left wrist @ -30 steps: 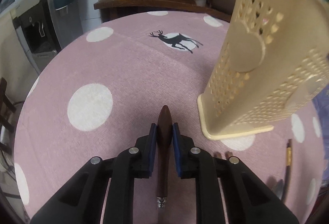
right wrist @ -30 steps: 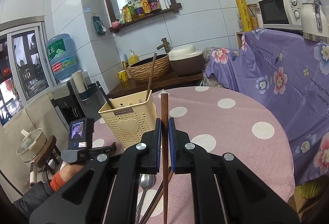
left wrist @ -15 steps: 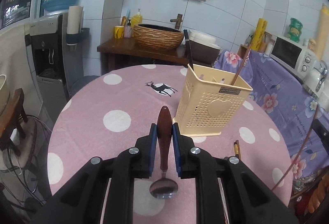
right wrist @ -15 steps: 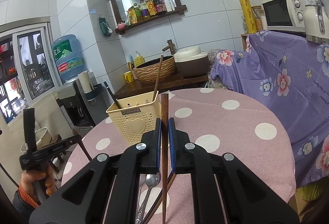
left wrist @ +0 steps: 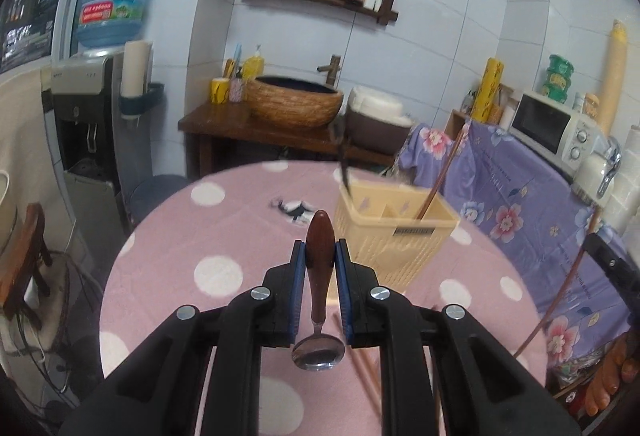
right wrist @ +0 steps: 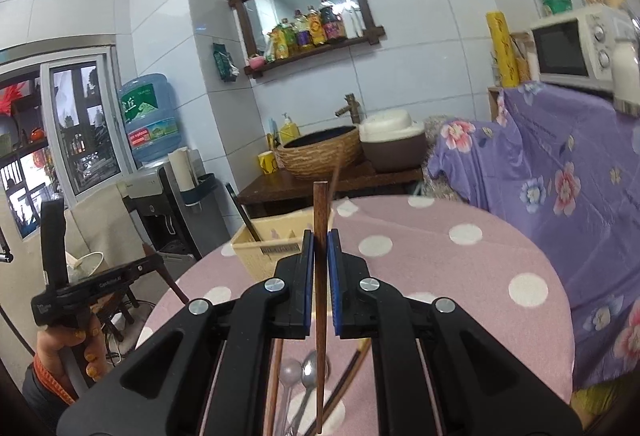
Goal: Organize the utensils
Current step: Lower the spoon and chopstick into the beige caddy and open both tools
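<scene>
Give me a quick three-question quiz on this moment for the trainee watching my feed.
1. True or false: the left gripper is shut on the wooden-handled metal spoon.
2. What does the right gripper hold? A) a fork B) a single brown wooden chopstick C) nothing
3. Fill in: the cream perforated plastic utensil basket stands on the pink ____-dotted tablecloth.

Key: 1 true, handle between the jaws, bowl hanging toward the camera. 2 B, clamped upright. 3 white.
</scene>
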The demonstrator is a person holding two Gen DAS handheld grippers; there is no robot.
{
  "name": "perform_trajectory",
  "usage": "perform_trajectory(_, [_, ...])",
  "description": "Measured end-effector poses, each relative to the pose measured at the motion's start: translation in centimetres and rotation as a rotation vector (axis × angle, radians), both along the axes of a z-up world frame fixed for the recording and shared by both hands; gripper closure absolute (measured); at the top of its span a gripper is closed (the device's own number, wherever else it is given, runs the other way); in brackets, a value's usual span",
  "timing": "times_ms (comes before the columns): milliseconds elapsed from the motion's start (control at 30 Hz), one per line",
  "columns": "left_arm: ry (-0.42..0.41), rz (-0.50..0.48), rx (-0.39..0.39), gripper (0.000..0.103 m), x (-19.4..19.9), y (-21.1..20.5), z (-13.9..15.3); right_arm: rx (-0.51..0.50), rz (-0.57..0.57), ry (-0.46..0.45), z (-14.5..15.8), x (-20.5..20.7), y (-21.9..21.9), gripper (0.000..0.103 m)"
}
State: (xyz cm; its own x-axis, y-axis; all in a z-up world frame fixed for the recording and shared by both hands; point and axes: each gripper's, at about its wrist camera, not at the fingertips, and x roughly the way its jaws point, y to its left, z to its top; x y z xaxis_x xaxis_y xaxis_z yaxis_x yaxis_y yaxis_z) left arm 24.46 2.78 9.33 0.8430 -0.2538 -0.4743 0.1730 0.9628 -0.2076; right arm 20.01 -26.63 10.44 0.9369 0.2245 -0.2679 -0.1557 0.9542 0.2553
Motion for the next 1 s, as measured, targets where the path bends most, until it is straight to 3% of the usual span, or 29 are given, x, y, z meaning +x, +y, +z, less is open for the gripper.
perform_trajectory(233, [-0.103, -0.006, -0.018, 0.087, 5.1, -2.7, 8.8, -0.047, -0.005, -0.163, 9.1, 5.7, 3.1, 0.095])
perform_trajectory(400, [-0.121, 0.029, -0.008, 0.087, 8.7, -4.6, 10.4, -0.064, -0.067, -0.254, 13.1, 9.9, 4.9, 0.095])
perform_trajectory(567, [-0.085, 0.017, -0.016, 0.087, 10.7, -6.0, 7.3, -0.106, -0.117, -0.236, 10.3, 13.3, 5.9, 0.095])
perform_trajectory(700, [-0.034, 0.002, 0.004, 0.087, 10.9, -6.7, 3.8, -0.103, -0.125, -0.152, 6.2, 15.3, 5.9, 0.095])
perform_trajectory(1000, [0.063, 0.003, 0.025, 0.087, 11.5, -6.8, -1.6, -0.086, -0.12, -0.037, 0.8, 16.3, 5.5, 0.095])
